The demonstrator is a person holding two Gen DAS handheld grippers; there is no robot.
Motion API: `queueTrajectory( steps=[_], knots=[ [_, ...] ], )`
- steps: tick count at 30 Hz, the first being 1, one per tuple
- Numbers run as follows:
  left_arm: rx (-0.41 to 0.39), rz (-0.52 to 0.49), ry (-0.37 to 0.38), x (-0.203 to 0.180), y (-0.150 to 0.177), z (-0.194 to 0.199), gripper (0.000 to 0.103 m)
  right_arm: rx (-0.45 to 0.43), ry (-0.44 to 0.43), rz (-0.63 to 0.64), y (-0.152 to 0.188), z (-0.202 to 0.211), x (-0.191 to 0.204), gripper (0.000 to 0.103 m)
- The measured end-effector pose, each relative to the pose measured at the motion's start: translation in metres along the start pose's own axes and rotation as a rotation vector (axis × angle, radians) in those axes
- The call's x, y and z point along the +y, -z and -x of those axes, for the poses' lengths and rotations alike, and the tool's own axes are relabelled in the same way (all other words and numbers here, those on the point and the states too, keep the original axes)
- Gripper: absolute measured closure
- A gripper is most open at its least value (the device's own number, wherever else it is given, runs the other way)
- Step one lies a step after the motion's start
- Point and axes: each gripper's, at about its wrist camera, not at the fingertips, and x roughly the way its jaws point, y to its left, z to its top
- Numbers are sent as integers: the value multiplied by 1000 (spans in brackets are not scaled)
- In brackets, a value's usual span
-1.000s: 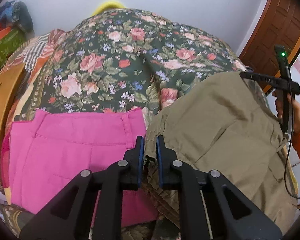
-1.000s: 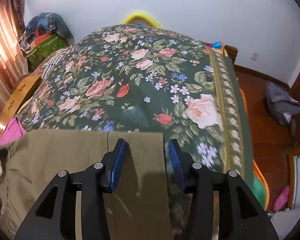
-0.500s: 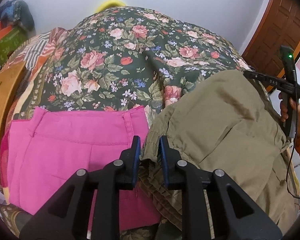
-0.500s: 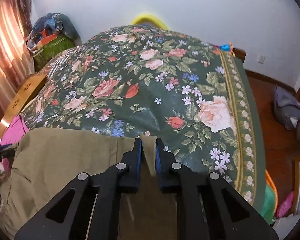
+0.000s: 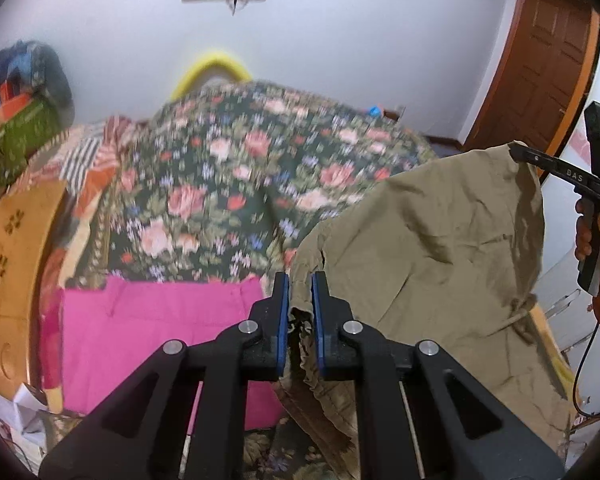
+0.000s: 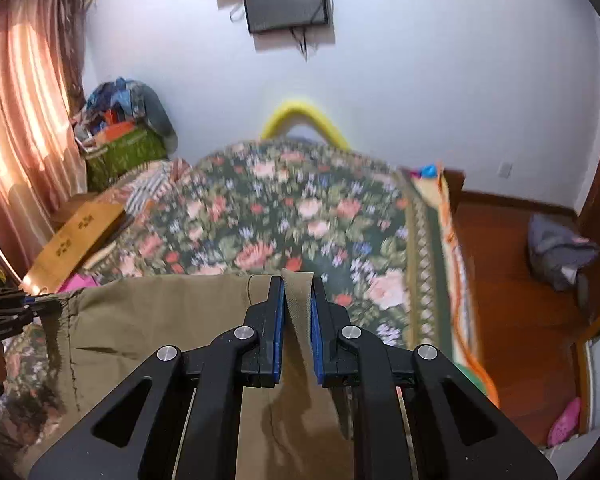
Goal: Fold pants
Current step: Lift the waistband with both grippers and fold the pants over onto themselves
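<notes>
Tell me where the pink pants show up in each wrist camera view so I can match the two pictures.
Left wrist view: the pink pants lie flat on the floral bedspread, lower left, just left of the left gripper.
Right wrist view: only a small pink corner shows at the left edge, behind the khaki pants.
Shared landmark: the yellow arch at the bed's far end.

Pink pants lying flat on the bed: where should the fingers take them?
Grip the pink pants at the waistband, their far edge, coming from above at a corner. They lie flat on the bedspread, so only edges offer a pinchable fold.
</notes>
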Motion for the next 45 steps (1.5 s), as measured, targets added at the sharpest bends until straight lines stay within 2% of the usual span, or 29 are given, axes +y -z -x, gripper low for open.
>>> queueTrajectory(
  steps=[5,11,19,24,36,45],
  knots=[
    [-46,-41,19,-16,-6,38,93,-56,10,0,-5,49,6,93],
    [-47,-84,29,-33,12,66,93,-62,11,1,16,88,15,93],
    [-47,-129,43,-54,49,98,93,-61,-11,-46,68,137,24,93],
    [-32,-161,42,-67,81,109,93,-37,4,-79,105,159,28,93],
    [51,-261,19,-97,174,112,93,57,-3,-204,205,177,29,93],
    [103,-189,62,-89,213,103,91,103,10,-279,256,177,28,93]
  ],
)
